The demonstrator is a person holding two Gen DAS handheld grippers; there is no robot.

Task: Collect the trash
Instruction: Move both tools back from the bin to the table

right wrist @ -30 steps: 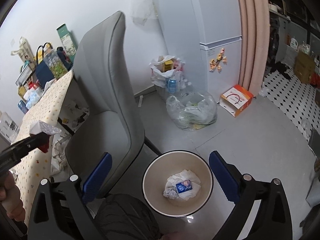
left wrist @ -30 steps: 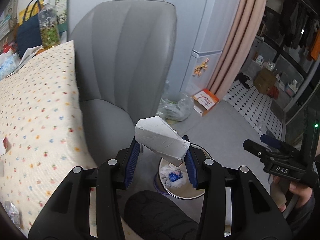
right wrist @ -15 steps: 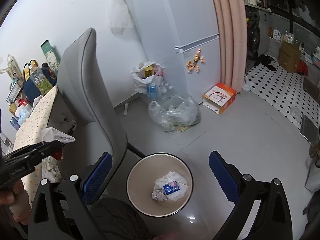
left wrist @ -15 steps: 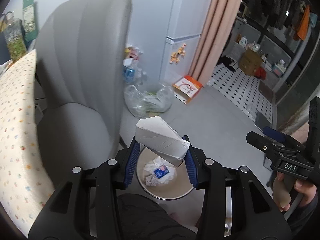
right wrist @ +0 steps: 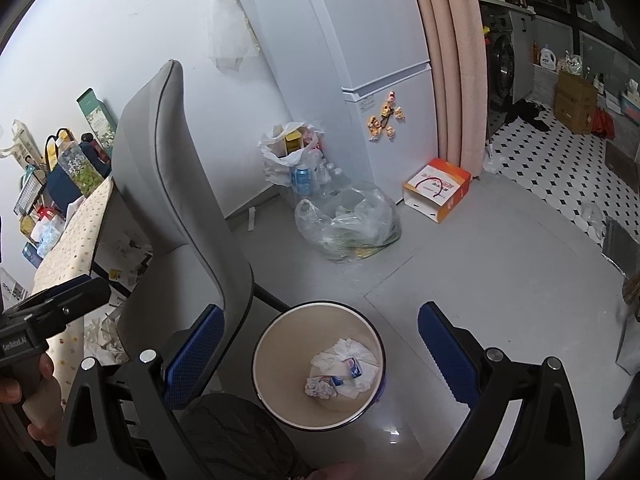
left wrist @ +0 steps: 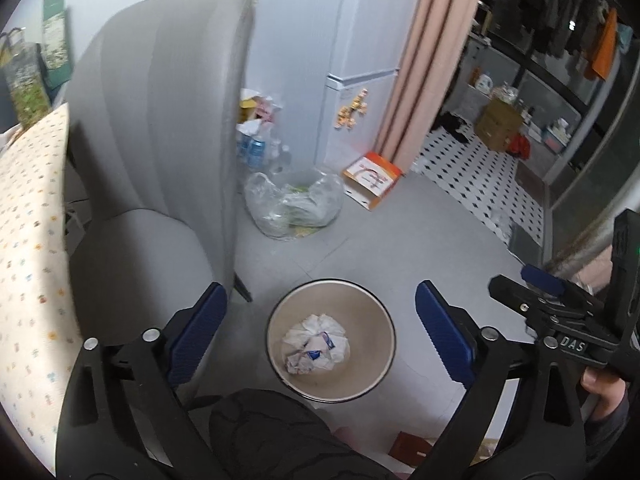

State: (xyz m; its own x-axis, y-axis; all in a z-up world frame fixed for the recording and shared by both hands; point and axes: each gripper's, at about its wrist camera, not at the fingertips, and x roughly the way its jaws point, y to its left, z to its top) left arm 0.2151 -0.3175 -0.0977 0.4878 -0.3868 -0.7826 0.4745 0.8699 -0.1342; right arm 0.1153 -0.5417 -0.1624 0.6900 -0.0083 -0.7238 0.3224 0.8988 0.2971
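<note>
A round beige trash bin (left wrist: 276, 320) stands on the grey floor below both grippers; it also shows in the right wrist view (right wrist: 264, 364). White crumpled paper and a small blue wrapper (left wrist: 316, 348) lie in its bottom, also seen in the right wrist view (right wrist: 344, 368). My left gripper (left wrist: 320, 328) is open and empty, right above the bin. My right gripper (right wrist: 320, 344) is open and empty over the bin too. The right gripper's body (left wrist: 560, 320) shows at the right of the left wrist view; the left gripper's body (right wrist: 48, 312) shows at the left of the right wrist view.
A grey chair (left wrist: 160, 120) stands left of the bin, beside a table with a dotted cloth (left wrist: 28, 240). A clear plastic bag (right wrist: 348, 220), a white bag of cans (right wrist: 296, 160), an orange box (right wrist: 436, 188) and a white fridge (right wrist: 360, 60) stand behind. My dark knee (left wrist: 272, 432) is below.
My left gripper has opened and the white crumpled paper piece it held is gone from its jaws; more white paper now lies in the bin. Both views have shifted slightly over the bin.
</note>
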